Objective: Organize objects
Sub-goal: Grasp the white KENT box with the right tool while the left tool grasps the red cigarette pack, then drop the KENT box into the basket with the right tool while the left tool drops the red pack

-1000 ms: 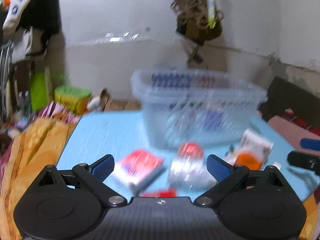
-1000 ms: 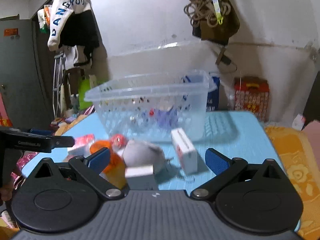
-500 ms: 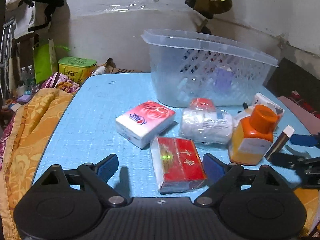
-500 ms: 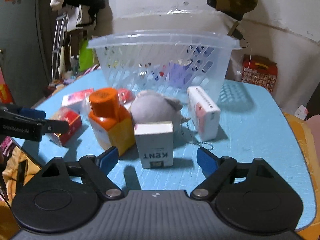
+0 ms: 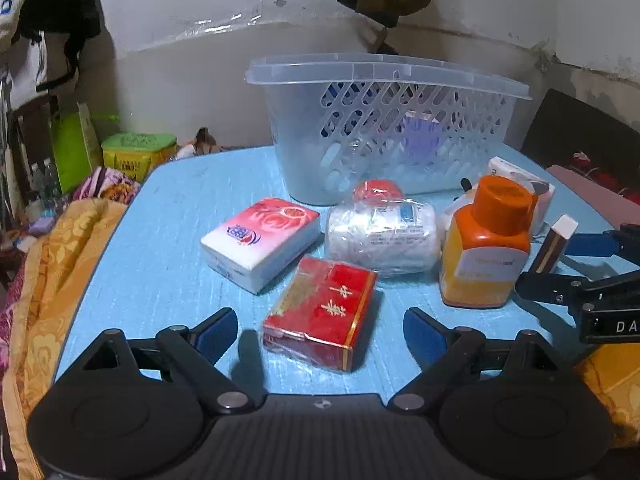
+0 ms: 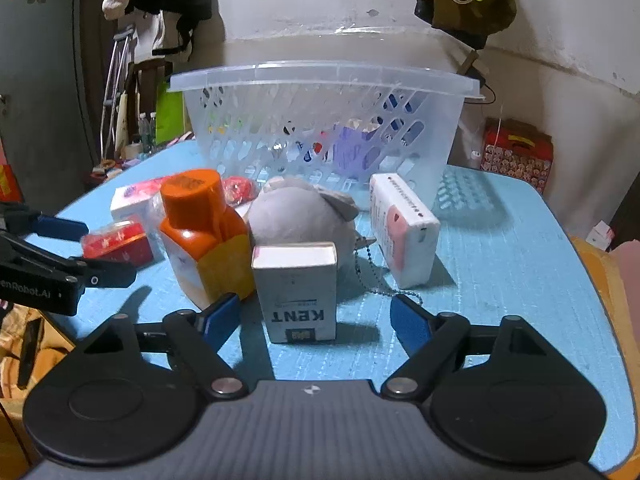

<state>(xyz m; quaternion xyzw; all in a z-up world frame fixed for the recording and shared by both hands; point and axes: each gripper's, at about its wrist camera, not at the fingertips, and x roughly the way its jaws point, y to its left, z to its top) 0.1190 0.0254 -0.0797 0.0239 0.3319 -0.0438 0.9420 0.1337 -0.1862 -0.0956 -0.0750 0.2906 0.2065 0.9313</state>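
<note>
My left gripper [image 5: 320, 330] is open, low over the blue table [image 5: 160, 260], with a red cigarette pack [image 5: 322, 312] lying between its fingers. Beyond it lie a pink tissue pack [image 5: 260, 238], a wrapped white roll [image 5: 382, 238] and an orange-capped bottle [image 5: 486, 246]. My right gripper [image 6: 316, 320] is open around an upright white KENT pack [image 6: 298, 292]. Behind that are the orange bottle [image 6: 204, 232], a grey plush [image 6: 300, 214] and a white tissue pack [image 6: 402, 230]. A clear plastic basket [image 6: 320, 128] stands at the back with a few items inside.
The right gripper shows at the right edge of the left wrist view [image 5: 580, 276]; the left gripper shows at the left edge of the right wrist view [image 6: 48, 256]. Orange bedding [image 5: 44, 280] lies left of the table. A red box [image 6: 516, 152] stands behind the table.
Both grippers have dropped lower and come closer to the objects. The red pack now sits between the left fingers and the KENT pack between the right fingers. Both stay open.
</note>
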